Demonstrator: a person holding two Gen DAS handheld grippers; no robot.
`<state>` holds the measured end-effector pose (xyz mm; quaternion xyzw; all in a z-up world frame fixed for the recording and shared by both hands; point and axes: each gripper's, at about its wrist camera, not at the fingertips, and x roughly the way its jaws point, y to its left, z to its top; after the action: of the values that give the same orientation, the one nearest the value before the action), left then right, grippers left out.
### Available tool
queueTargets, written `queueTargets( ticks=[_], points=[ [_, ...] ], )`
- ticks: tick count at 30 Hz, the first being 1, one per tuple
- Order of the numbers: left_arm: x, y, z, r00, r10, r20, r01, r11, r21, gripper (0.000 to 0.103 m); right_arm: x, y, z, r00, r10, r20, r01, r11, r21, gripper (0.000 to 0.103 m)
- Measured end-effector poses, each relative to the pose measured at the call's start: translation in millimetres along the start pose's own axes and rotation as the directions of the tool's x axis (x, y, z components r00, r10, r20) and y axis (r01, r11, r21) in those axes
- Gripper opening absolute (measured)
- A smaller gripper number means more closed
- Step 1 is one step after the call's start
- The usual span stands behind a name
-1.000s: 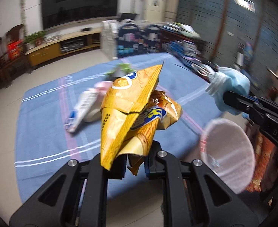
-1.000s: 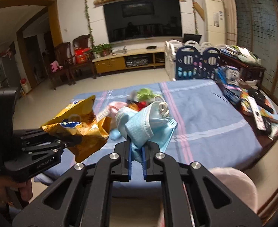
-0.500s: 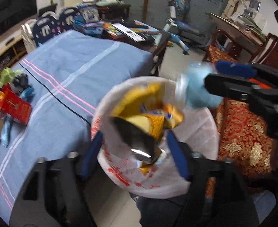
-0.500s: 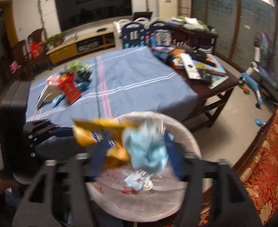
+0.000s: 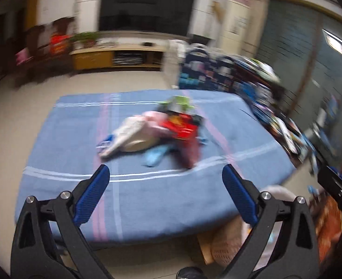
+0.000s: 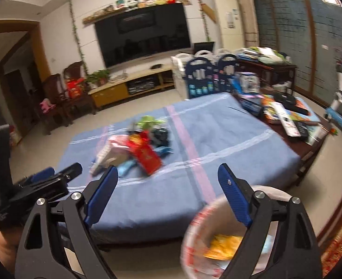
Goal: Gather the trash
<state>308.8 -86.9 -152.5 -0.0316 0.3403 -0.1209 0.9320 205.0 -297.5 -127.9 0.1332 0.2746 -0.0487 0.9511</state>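
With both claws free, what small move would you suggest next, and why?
Probably reach the right claw, opening and empty, toward the red packet in the pile on the blue striped cloth; the yellow wrapper already lies in the white bin.

Right gripper [image 6: 167, 179] jaws opening, empty; yellow wrapper [image 6: 222, 246] in bin [image 6: 194, 232].

white walls, wall television [image 6: 143, 37], pale tiled floor [image 6: 143, 107], low wooden cabinet [image 6: 129, 87]

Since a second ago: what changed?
Both grippers let go: left gripper dropped the yellow chip bag and right gripper the blue mask into the bin, and both jaws are opening, empty. The trash pile stayed on the blue cloth.
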Motion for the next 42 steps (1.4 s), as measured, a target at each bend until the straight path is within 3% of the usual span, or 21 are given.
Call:
queueTargets(
  ticks=[4,10,11,13,23,42],
  points=[
    [-9,49,13,0.992,0.119,0.042,-0.114,0.988,-0.106,0.097,32,49,23,0.996,0.082,0.024,-0.082,0.997,-0.007,0.086],
    [-22,75,19,0.982,0.177,0.063,-0.167,0.975,-0.149,0.097,56,78,26,0.991,0.091,0.096,-0.085,0.994,-0.062,0.09],
    [-24,77,20,0.982,0.177,0.06,-0.167,0.974,-0.152,0.097,62,78,16,0.993,0.072,0.092,-0.065,0.994,-0.087,0.09],
    [-28,77,19,0.983,0.176,0.06,-0.165,0.974,-0.156,0.097,79,77,8,0.999,0.039,-0.023,-0.041,0.994,-0.1,0.09],
    [-13,56,16,0.983,0.179,0.028,-0.177,0.982,-0.063,0.097,82,83,6,0.998,0.051,-0.024,-0.053,0.991,-0.119,0.09],
    [-7,51,13,0.988,0.152,-0.004,-0.152,0.988,-0.037,0.097,85,80,5,0.999,0.041,-0.033,-0.044,0.993,-0.109,0.09]
  ],
)
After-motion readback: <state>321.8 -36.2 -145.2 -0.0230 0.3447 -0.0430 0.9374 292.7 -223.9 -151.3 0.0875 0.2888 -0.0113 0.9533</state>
